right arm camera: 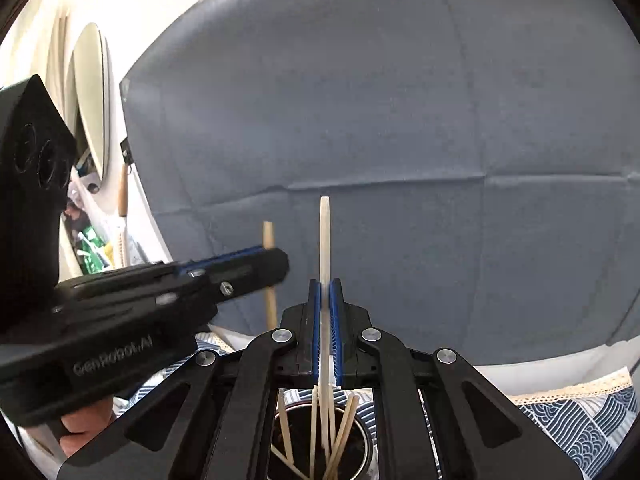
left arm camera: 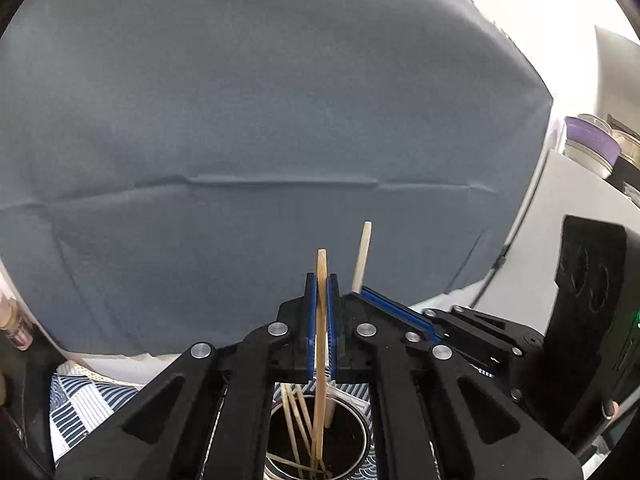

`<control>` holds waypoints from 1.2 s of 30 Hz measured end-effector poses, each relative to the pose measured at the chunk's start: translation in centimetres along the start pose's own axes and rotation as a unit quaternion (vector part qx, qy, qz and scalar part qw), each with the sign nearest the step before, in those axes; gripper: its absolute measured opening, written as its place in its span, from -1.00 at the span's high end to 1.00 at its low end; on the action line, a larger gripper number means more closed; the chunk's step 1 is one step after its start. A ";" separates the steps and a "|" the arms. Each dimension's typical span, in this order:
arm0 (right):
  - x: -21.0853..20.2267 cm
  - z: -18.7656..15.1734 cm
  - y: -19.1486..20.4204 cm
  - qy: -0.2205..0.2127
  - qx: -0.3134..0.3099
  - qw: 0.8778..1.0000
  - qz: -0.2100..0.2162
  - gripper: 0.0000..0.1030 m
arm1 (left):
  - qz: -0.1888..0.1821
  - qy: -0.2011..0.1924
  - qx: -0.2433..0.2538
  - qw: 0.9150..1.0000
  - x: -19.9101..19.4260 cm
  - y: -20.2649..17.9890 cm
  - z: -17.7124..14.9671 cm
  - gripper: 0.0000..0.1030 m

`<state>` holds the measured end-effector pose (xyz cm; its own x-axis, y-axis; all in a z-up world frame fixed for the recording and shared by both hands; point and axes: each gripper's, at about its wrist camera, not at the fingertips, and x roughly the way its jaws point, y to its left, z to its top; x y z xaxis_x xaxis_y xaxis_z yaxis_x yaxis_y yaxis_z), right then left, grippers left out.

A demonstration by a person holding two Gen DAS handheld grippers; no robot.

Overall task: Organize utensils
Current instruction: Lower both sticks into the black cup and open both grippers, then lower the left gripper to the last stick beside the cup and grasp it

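Chopsticks: several already lean inside the cup [left arm camera: 352, 440], at 6 o'clock in both wrist views.
Left gripper [left arm camera: 321, 292]: fingers pinch one chopstick [left arm camera: 321, 320] upright, its lower end inside the cup.
Right gripper [right arm camera: 325, 296]: pinching a paler stick [right arm camera: 325, 240] upright over the cup.
Progress: well along, I judge; both held sticks remain to release.

pale "genrobot.ai" lettering printed along the black body of the left gripper [right arm camera: 276, 266], seen in the right wrist view, somewhat blurred, no other text, label or number legible in either view
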<state>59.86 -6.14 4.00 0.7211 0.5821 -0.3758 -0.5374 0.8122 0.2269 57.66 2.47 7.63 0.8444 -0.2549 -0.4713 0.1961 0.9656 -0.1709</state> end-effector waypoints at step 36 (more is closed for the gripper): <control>-10.7 -6.5 -2.9 0.008 0.042 0.993 -0.106 -0.85 | 0.172 0.012 -0.158 0.972 -11.4 5.0 -11.3 -0.89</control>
<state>50.81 -14.96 1.54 0.8067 0.3971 -0.4377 -0.3346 0.9174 0.2156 43.41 9.66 2.34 0.8200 0.0765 -0.5672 -0.2631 0.9305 -0.2549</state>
